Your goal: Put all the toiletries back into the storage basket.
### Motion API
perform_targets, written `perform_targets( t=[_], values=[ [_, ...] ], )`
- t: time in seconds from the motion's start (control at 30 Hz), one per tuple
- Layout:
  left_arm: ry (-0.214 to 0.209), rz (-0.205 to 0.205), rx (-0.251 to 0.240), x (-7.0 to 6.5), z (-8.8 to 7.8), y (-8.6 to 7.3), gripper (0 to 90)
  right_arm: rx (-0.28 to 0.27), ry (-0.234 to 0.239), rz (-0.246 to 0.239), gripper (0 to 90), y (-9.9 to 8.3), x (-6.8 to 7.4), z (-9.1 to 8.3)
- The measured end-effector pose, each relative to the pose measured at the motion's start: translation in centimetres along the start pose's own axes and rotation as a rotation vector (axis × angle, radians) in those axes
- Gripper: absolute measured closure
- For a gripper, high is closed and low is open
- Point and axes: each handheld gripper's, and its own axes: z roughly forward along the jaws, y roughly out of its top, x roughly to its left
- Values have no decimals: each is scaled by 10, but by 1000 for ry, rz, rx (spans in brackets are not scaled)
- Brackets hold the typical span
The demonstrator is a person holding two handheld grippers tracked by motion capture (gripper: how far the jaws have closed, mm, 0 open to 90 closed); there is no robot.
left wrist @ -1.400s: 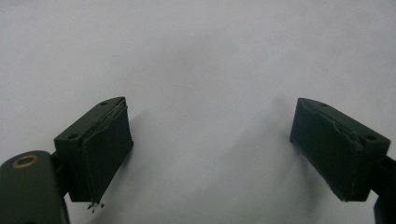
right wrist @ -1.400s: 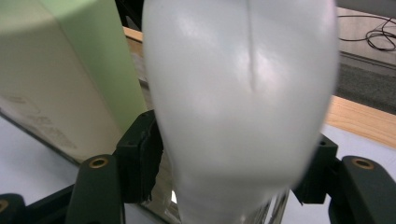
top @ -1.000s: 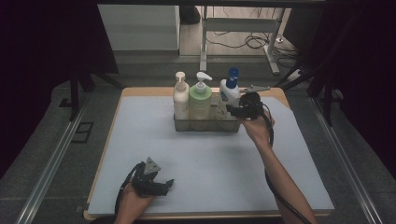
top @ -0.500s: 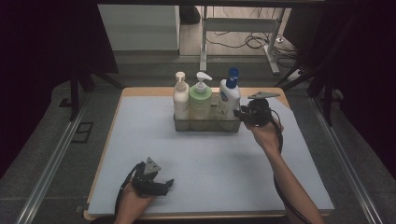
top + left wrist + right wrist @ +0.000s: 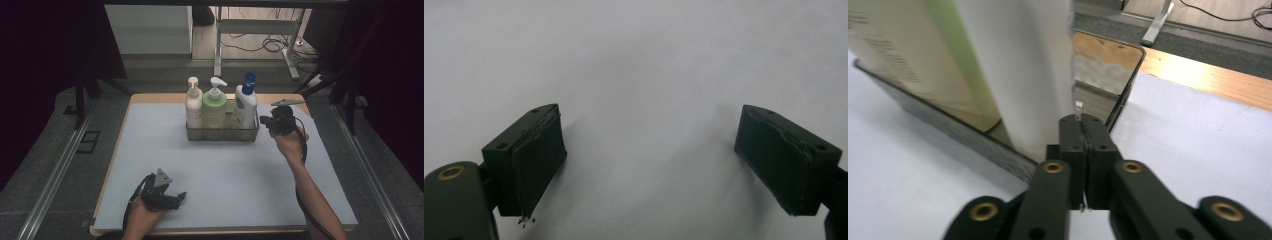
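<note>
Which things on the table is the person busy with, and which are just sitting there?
In the job:
right gripper, jaws shut on the clear tray's end wall
white bottle with blue cap, standing in that tray next to the gripper

Just sitting:
green pump bottle
cream pump bottle
left gripper, open, resting on the white mat

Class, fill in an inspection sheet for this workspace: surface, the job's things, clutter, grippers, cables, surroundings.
Surface: pale blue mat on a wooden table.
Job's things: clear tray holding three bottles: cream pump bottle, green pump bottle, white bottle with blue cap.
Clutter: nothing seen.
Grippers: right gripper jaws have just closed, shut at the tray's right end; whether they pinch its wall is unclear. Left gripper open over bare mat.
Cables: cables on the floor beyond the table.
Surroundings: metal frame legs, dark curtains.
</note>
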Motion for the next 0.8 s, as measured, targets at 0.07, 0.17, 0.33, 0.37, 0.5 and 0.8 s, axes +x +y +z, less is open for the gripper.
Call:
perform_targets(
  t=[0.07, 0.17, 0.33, 0.37, 0.5, 0.8],
  values=[
    [0, 0, 0, 0, 0, 0, 122, 4, -6, 5, 893, 1, -2, 5],
    [0, 0, 0, 0, 0, 0, 122, 12, -20, 13, 893, 3, -5, 14],
    [-1, 0, 1, 0, 0, 0, 122, 8, -29, 31, 893, 5, -9, 25],
    [0, 2, 2, 0, 0, 0, 122, 7, -30, 34, 892, 5, -10, 28],
    [1, 2, 2, 0, 0, 0, 122, 15, -24, 42, 892, 6, -9, 38],
    [0, 0, 0, 0, 0, 0, 122, 12, -8, 57, 893, 10, -9, 57]
  ],
)
